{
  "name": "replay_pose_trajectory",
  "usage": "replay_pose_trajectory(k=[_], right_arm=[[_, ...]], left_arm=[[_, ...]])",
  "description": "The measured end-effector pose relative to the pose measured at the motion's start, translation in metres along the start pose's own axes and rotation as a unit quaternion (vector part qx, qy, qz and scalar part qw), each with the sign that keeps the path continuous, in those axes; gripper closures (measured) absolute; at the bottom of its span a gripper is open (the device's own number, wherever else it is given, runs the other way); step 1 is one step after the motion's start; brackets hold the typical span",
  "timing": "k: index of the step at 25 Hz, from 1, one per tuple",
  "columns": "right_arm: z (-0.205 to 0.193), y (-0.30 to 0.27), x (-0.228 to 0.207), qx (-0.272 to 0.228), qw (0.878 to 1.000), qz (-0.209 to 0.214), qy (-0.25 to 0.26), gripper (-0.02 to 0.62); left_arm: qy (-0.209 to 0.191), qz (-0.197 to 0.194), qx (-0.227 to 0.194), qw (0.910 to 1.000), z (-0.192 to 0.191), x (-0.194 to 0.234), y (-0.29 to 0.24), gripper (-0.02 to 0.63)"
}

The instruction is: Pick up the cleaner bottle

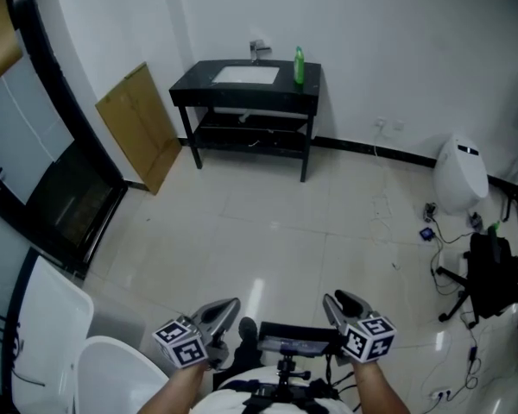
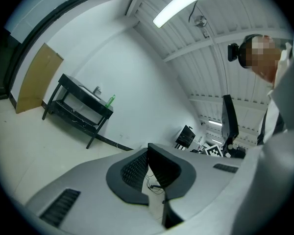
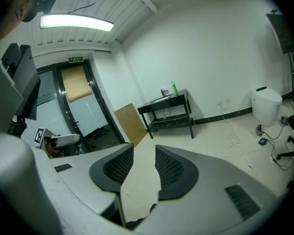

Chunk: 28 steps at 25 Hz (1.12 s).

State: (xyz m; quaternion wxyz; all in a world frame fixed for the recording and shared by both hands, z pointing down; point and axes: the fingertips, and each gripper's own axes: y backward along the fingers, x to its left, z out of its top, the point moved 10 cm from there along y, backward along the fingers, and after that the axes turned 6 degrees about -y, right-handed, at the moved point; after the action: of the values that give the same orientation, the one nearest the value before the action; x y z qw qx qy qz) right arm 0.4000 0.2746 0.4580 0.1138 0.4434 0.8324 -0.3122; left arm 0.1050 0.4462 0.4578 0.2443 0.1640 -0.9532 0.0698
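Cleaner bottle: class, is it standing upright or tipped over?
Upright. The green cleaner bottle stands on its base on the black washstand, cap upward, beside the basin.

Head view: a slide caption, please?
Left gripper and right gripper face a green cleaner bottle on a far black sink stand.

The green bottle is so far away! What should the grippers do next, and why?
Probably carry both toward the black table first. The green bottle stands on it beside the sink, across a wide stretch of floor, while the left gripper and right gripper are close to the person's body, both empty, so neither could likely reach it yet.
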Motion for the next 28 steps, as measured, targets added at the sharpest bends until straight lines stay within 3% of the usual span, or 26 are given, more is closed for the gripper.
replay_pose_trajectory(k=[14, 21, 28], right_arm=[[0.093, -0.142, 0.044, -0.019, 0.999, -0.044, -0.003, 0.453], [0.118, -0.180, 0.059, -0.018, 0.999, -0.045, 0.009, 0.453], [0.134, -0.220, 0.060, -0.009, 1.000, -0.024, 0.012, 0.453]], left_arm=[[-0.019, -0.048, 0.031, 0.9982, 0.107, 0.157, -0.054, 0.612], [-0.005, -0.054, 0.011, 0.9984, 0.133, 0.197, -0.060, 0.612], [0.000, -0.033, 0.012, 0.9994, 0.143, 0.219, -0.061, 0.612]])
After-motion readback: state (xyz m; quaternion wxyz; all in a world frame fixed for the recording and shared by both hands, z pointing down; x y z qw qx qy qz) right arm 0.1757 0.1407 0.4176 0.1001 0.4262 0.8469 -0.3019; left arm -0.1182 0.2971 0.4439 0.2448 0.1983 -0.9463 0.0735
